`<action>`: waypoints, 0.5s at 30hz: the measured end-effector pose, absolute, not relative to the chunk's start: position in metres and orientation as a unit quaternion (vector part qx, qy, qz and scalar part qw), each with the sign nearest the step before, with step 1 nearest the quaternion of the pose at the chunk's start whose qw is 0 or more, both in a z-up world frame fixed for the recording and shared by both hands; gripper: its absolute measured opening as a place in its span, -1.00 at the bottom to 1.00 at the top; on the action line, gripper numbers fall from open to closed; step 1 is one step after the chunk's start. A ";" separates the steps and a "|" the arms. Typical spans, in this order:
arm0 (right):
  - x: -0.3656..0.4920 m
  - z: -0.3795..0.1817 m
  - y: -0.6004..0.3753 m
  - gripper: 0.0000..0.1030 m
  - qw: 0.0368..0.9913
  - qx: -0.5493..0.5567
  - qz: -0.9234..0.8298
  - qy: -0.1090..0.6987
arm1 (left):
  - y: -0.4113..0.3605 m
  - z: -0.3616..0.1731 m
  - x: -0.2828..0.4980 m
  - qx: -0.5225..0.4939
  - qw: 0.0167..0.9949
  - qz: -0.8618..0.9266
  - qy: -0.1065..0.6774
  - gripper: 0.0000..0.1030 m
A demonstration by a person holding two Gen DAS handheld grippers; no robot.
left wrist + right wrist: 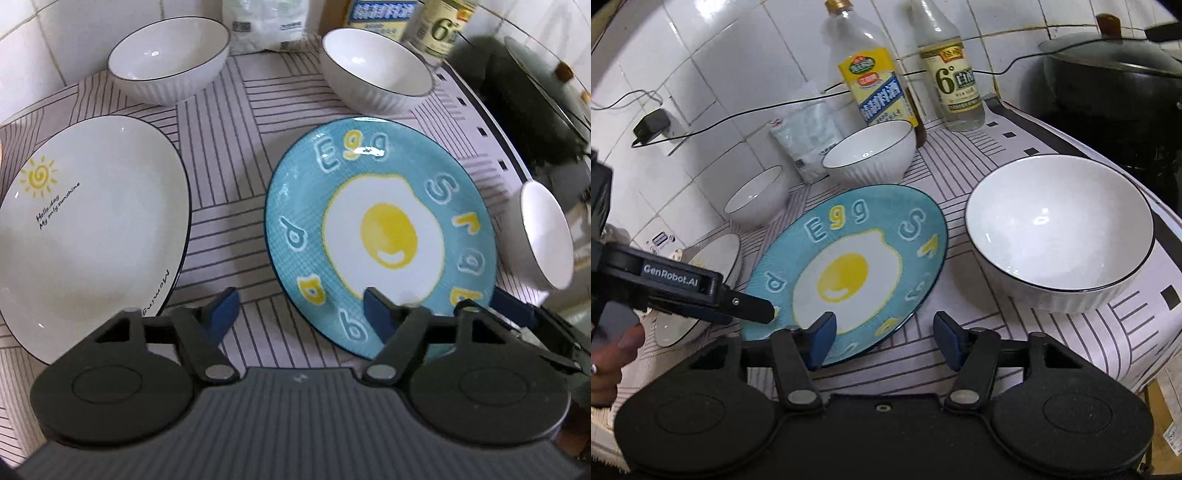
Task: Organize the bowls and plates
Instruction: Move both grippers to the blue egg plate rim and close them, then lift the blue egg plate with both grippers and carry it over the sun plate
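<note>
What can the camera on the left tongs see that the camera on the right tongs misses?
Only the left view shows the whole white sunshine plate. Only the right view shows the wall charger with its cable and the bottles' tops, and the big bowl from above. Both show the blue egg plate, two white bowls at the back, the bottles, the striped mat, and open left tongs and right tongs.
</note>
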State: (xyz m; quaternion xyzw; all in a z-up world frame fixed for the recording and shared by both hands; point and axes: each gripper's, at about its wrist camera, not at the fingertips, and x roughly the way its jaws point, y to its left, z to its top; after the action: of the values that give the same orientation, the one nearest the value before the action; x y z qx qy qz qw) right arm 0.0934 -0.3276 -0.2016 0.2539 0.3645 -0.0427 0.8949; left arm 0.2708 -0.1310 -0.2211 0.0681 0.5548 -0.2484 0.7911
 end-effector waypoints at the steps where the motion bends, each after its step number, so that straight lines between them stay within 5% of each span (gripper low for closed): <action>1: 0.093 -0.202 -0.330 -0.04 0.895 0.262 -0.047 0.357 | -0.131 -0.223 0.272 0.070 0.792 -0.243 0.556 0.00; 7: 0.098 -0.205 -0.339 -0.49 0.892 0.272 -0.059 0.355 | -0.128 -0.224 0.274 0.042 0.792 -0.258 0.552 -0.60; 15: 0.103 -0.213 -0.345 -0.62 0.880 0.302 -0.059 0.361 | -0.128 -0.230 0.279 0.014 0.795 -0.240 0.557 -0.60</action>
State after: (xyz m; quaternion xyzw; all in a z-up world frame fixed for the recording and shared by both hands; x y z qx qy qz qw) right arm 0.1026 -0.3450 -0.2135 0.3024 0.3613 -0.0592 0.8801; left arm 0.2794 -0.1276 -0.2304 0.0141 0.5572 -0.2400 0.7948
